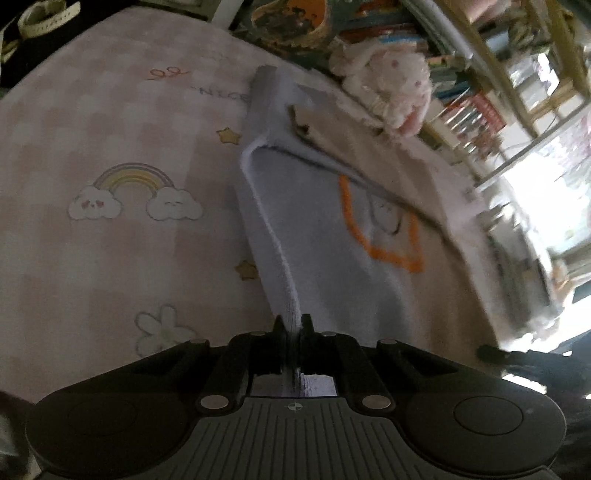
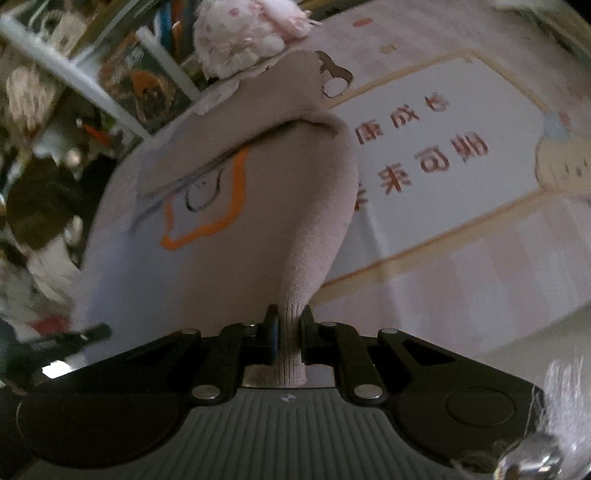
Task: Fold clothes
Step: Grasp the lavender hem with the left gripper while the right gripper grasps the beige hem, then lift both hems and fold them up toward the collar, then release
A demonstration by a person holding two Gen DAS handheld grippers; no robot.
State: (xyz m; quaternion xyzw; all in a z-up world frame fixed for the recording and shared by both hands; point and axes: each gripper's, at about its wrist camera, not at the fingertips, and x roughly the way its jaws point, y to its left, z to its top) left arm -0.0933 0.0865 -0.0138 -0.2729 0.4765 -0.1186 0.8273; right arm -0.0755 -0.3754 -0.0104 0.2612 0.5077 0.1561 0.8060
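Note:
A pale knit sweater (image 1: 317,229) with an orange outline drawing on its front lies partly folded on a pink patterned rug (image 1: 110,147). My left gripper (image 1: 293,325) is shut on a ribbed edge of the sweater and lifts it. In the right wrist view the same sweater (image 2: 266,206) looks beige-pink; my right gripper (image 2: 289,317) is shut on another ribbed edge of it. The cloth runs taut from each gripper toward the folded upper part, where a sleeve lies across the front.
A plush toy (image 1: 391,88) sits at the rug's far edge, also in the right wrist view (image 2: 240,33). Bookshelves (image 1: 480,96) stand behind it. The rug (image 2: 461,166) bears red characters and a cartoon print. Bright window light comes from the right.

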